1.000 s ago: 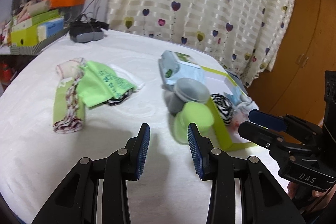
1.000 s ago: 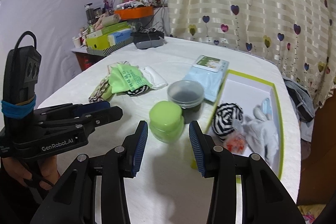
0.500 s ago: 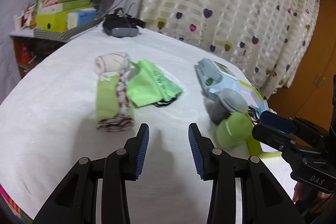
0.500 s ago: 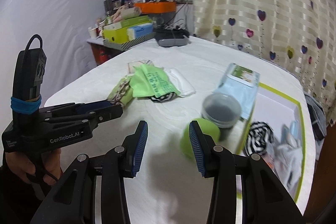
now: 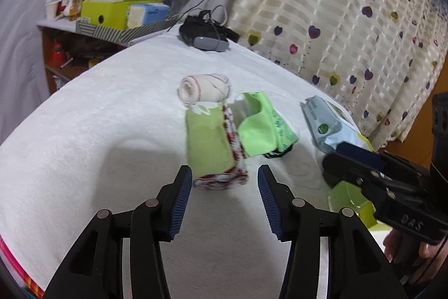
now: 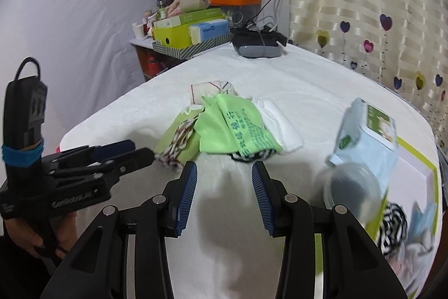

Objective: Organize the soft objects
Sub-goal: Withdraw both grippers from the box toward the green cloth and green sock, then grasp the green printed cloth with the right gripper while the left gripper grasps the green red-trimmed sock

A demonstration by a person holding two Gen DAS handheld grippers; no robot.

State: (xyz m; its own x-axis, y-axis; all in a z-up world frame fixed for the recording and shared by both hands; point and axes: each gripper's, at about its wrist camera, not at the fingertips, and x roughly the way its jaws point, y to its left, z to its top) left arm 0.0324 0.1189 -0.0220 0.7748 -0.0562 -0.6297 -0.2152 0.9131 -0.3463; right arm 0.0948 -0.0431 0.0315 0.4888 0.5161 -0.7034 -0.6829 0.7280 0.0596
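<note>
Both grippers tilt down over the white-clothed table (image 5: pixel 84 131). The left gripper (image 5: pixel 224 184), its jaws just opened wider, hangs empty before the folded green cloth (image 5: pixel 208 147). The right gripper (image 6: pixel 224 181) stands apart, empty, near the printed green bag (image 6: pixel 238 128). A rolled bandage (image 5: pixel 204 88) lies behind; a soft wipes pack (image 6: pixel 366 136) leans at the green-rimmed box (image 6: pixel 420 167), toward the table's right edge.

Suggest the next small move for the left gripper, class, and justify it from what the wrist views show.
Probably ease the left gripper forward and down over the folded green cloth with the red-patterned edge. Its jaws have just been opening with nothing between them, and the cloth's near end lies straight ahead on the white table cover, just short of the fingertips.
</note>
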